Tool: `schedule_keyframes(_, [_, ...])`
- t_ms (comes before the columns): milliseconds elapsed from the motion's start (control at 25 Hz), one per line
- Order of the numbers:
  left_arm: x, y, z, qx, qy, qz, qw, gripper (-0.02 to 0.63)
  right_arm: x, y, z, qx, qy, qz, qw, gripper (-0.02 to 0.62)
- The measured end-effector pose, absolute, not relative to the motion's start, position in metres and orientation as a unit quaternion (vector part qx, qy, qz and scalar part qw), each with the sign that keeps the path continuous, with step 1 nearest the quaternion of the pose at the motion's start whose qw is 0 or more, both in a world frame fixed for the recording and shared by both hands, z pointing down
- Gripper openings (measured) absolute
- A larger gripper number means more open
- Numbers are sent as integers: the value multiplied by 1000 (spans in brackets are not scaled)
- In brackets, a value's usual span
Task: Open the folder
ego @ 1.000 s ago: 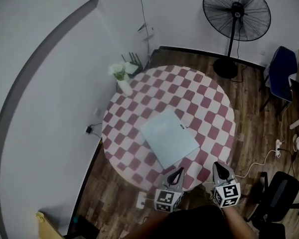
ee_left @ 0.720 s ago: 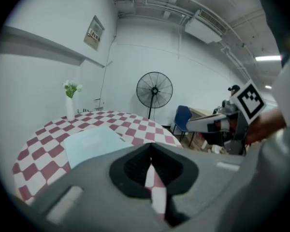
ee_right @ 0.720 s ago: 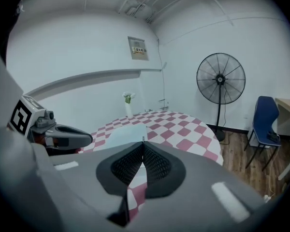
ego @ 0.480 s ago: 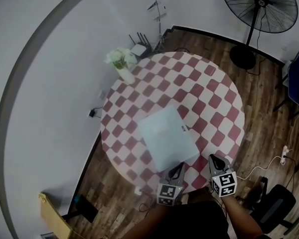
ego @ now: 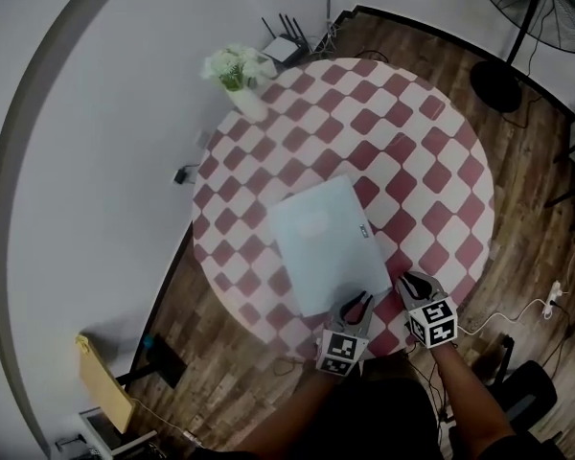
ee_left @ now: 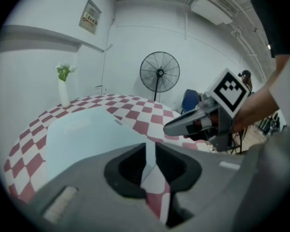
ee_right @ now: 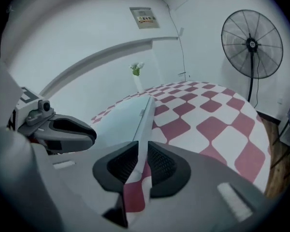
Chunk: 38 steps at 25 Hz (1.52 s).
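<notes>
A pale blue folder [ego: 321, 242] lies shut and flat on the round red-and-white checked table [ego: 412, 161]. My left gripper [ego: 359, 303] hovers at the folder's near edge, its jaws opening to a narrow gap with nothing between them. My right gripper [ego: 407, 281] is just right of the folder's near right corner; its jaws are opening too and hold nothing. In the left gripper view the folder [ee_left: 87, 134] spreads ahead and left of the gripper [ee_left: 150, 151]. In the right gripper view the gripper [ee_right: 141, 153] lines up with the folder's [ee_right: 121, 115] right edge.
A white vase of flowers [ego: 238, 77] stands at the table's far left rim. On the wooden floor are a standing fan [ego: 541, 8], a router [ego: 287, 48] by the wall, a cardboard box [ego: 101, 381] at the near left, and cables at the right.
Both grippers have moved forward and down, from off the table's near rim to the folder's near edge. Their jaws, shut before, now show a small gap.
</notes>
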<state>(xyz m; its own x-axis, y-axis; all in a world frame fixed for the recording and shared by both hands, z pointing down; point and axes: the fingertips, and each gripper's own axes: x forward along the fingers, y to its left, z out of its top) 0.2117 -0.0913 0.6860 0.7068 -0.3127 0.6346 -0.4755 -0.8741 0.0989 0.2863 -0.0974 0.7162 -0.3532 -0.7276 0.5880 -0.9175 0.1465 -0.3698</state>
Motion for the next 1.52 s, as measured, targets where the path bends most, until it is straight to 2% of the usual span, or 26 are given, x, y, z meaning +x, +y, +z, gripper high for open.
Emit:
schedule_keyframes(160, [224, -92, 704, 914, -198, 335, 115, 93, 272, -105, 732, 514, -754, 390, 121, 89])
schedule_keyframes(440, [239, -92, 722, 909, -161, 377, 71, 125, 264, -110, 751, 476, -765, 409, 143, 112])
schedule_keyframes(640, [238, -82, 739, 894, -138, 426, 26, 179, 269, -112, 757, 460, -767, 429, 131, 153])
schedule_keyframes(1000, [244, -91, 751, 870, -135, 470, -57, 241, 269, -112, 757, 476, -760, 424, 131, 155])
schedule_keyframes(1320, [243, -91, 750, 866, -126, 481, -58, 184, 269, -111, 757, 480, -757, 423, 133, 155])
schedule_keyframes(1520, [243, -88, 743, 872, -125, 469, -58, 123, 269, -110, 757, 479, -757, 424, 135, 155])
